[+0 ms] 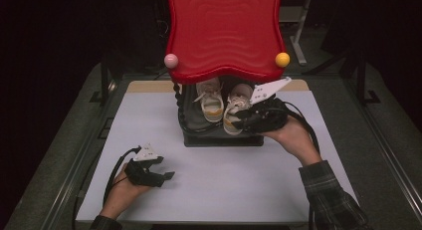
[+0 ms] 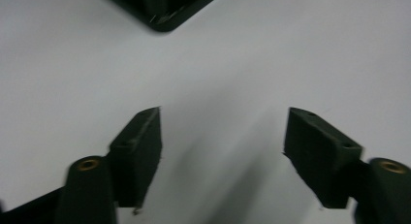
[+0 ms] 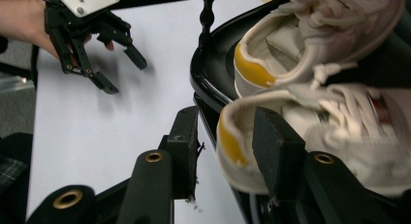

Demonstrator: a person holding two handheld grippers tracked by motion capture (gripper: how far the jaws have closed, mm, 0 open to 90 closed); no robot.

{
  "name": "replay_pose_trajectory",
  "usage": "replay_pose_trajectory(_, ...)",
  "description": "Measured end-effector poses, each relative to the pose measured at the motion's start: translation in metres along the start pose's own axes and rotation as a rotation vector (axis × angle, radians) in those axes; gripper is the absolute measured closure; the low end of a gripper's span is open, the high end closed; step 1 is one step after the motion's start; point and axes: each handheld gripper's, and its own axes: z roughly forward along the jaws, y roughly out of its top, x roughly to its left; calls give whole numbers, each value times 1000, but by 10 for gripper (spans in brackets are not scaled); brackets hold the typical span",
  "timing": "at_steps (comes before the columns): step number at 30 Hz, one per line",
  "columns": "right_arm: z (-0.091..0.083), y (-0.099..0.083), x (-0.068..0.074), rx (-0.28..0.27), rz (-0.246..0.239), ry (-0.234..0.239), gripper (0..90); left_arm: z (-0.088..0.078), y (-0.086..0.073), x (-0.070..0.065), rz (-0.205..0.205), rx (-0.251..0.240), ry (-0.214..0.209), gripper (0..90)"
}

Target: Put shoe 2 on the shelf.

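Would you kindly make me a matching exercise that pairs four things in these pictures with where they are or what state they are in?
Things:
1. left gripper
2. right gripper
3. pink ball
4. yellow ball

Places or states:
A. on the right edge of the red top
B. over the bare white table, jaws apart, nothing between them
C. on the left edge of the red top
D. at the black tray, jaws either side of a white shoe's yellow-trimmed heel

Pairs: 1-B, 2-D, 3-C, 4-A
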Motion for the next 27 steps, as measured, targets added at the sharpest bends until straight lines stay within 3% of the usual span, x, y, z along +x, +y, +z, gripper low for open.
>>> replay_pose_trajectory(3, -6, -6, 3, -15, 19, -13, 614, 0, 10, -5, 13, -12, -25, 399)
replay_pose_trajectory(5, -12, -18, 7, -27, 54, -29, 623, 2, 28, -13, 23, -35, -67, 454)
replay_pose_trajectory(9, -14, -27, 8, -24, 82, -48, 646, 6, 47, -19, 49, -53, -86, 556)
replay_pose_trajectory(10, -15, -34, 7, -32, 108, -57, 660, 8, 54, -20, 48, -70, -93, 607)
replay_pose_trajectory(13, -15, -41, 5, -30, 134, -74, 694, 11, 76, -24, 63, -105, -98, 663)
replay_pose_trajectory(14, -16, -47, 2, -36, 151, -97, 743, 14, 92, -26, 81, -134, -98, 719)
replay_pose_trajectory(17, -15, -52, 0, -39, 168, -111, 791, 17, 104, -28, 91, -143, -91, 826)
replay_pose_trajectory(18, -13, -58, -2, -30, 196, -117, 836, 20, 116, -29, 103, -157, -88, 867)
replay_pose_trajectory(19, -13, -58, -2, -30, 196, -117, 836, 20, 116, -29, 103, -157, -88, 897)
replay_pose_trajectory(20, -9, -61, -4, -30, 197, -125, 879, 24, 127, -30, 112, -170, -83, 898)
replay_pose_trajectory(23, -2, -64, -5, -30, 208, -123, 895, 32, 141, -31, 121, -187, -68, 899)
replay_pose_trajectory(27, 6, -63, -6, -21, 211, -121, 896, 39, 151, -29, 110, -198, -48, 898)
